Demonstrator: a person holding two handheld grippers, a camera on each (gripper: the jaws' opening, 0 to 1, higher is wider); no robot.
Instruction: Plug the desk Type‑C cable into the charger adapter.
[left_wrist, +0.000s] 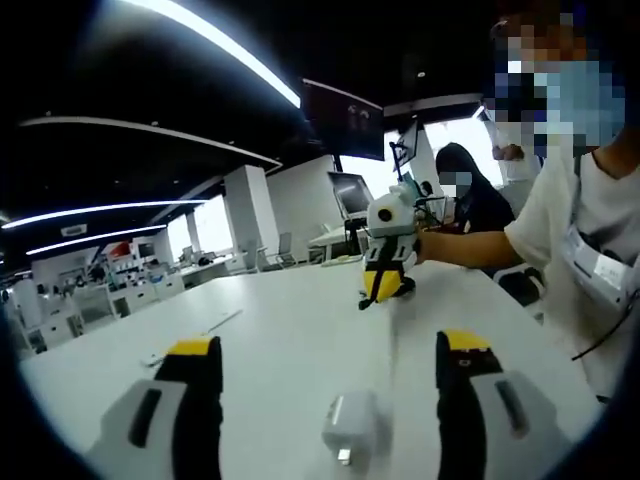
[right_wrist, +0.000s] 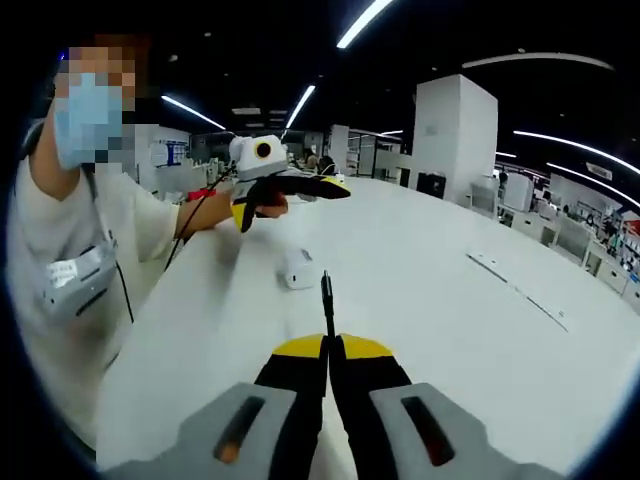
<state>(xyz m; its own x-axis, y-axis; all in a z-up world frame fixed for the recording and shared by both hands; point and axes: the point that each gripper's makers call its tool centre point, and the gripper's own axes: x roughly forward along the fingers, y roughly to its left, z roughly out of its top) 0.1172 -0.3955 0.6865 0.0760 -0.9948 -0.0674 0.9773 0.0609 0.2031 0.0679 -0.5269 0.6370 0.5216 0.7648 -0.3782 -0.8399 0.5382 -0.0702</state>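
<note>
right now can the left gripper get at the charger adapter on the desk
Probably yes. The left gripper is open, and the charger adapter lies on the white desk between its jaws with nothing in between.

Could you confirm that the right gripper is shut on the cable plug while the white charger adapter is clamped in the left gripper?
Not quite: in the left gripper view the left gripper is open, and the charger adapter lies on the table between its jaws. The right gripper does hold the cable plug.
</note>
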